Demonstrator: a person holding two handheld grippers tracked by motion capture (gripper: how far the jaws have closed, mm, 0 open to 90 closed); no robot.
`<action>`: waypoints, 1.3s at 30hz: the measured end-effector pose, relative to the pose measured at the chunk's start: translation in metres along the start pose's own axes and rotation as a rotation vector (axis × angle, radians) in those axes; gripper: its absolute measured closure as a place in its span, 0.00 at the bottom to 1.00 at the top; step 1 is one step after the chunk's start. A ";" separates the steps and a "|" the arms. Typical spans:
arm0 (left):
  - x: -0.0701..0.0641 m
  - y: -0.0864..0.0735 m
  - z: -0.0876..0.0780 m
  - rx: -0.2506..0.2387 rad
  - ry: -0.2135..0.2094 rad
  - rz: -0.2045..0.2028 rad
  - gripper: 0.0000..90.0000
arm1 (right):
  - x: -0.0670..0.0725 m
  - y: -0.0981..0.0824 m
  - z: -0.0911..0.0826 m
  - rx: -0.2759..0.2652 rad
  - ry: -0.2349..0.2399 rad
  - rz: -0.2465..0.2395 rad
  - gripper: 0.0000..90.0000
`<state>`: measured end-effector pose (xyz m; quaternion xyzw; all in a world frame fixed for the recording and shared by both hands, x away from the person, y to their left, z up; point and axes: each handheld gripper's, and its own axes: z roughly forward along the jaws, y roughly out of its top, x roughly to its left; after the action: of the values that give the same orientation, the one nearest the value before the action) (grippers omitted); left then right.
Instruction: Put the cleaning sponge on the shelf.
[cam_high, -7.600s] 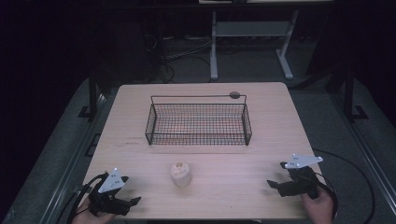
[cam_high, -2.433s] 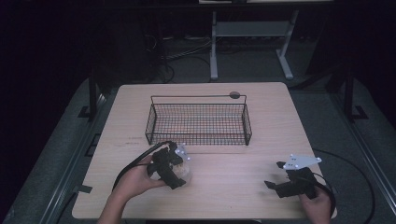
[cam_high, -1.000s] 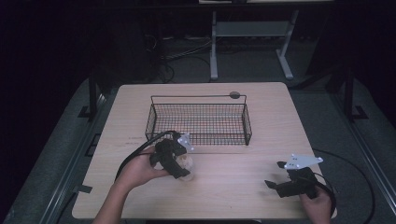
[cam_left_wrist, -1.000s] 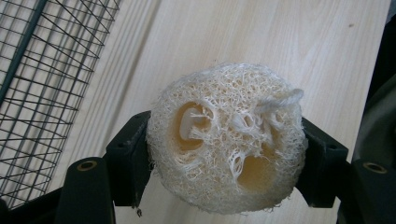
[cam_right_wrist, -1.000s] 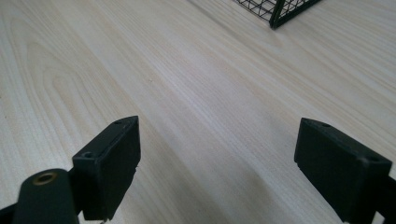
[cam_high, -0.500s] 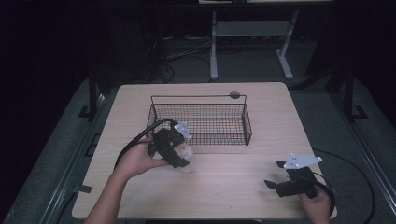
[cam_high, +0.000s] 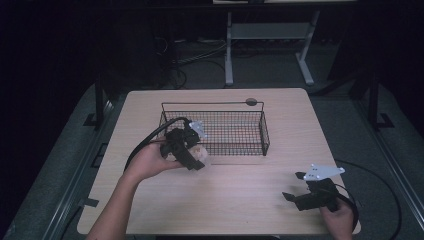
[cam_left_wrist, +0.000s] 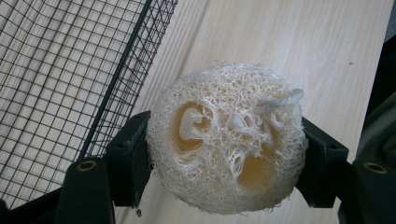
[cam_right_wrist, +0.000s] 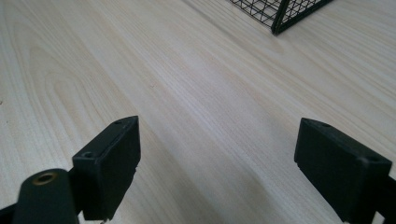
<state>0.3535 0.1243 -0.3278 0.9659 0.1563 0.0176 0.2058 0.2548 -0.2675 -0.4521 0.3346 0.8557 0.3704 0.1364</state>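
A round cream loofah sponge sits squeezed between the two black jaws of my left gripper. From above, the left gripper holds the loofah lifted off the table, just in front of the near left wall of the black wire basket. That basket's mesh wall fills the upper left of the left gripper view. My right gripper rests near the table's front right, jaws wide apart. In its own view the right gripper has only bare wood between its fingers.
The wooden table runs wide in front of the basket. A small dark round disc lies by the basket's far right corner. Cables trail from both grippers. A metal stand is on the dark floor beyond the table.
My left gripper has lifted the loofah off the table and carried it up and toward the basket's near left wall. The right gripper has stayed put.
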 end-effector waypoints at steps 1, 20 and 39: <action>0.002 0.001 -0.001 0.003 0.002 0.004 0.33 | 0.000 0.000 0.000 -0.001 -0.001 -0.003 0.16; 0.024 0.019 -0.003 0.026 0.011 -0.015 0.33 | 0.001 0.002 0.001 -0.002 0.005 -0.014 0.16; 0.044 0.039 -0.011 0.021 0.020 -0.031 0.33 | 0.000 0.002 0.001 -0.006 0.004 -0.015 0.16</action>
<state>0.4052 0.1087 -0.3035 0.9652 0.1734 0.0225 0.1942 0.2561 -0.2658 -0.4509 0.3271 0.8573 0.3727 0.1387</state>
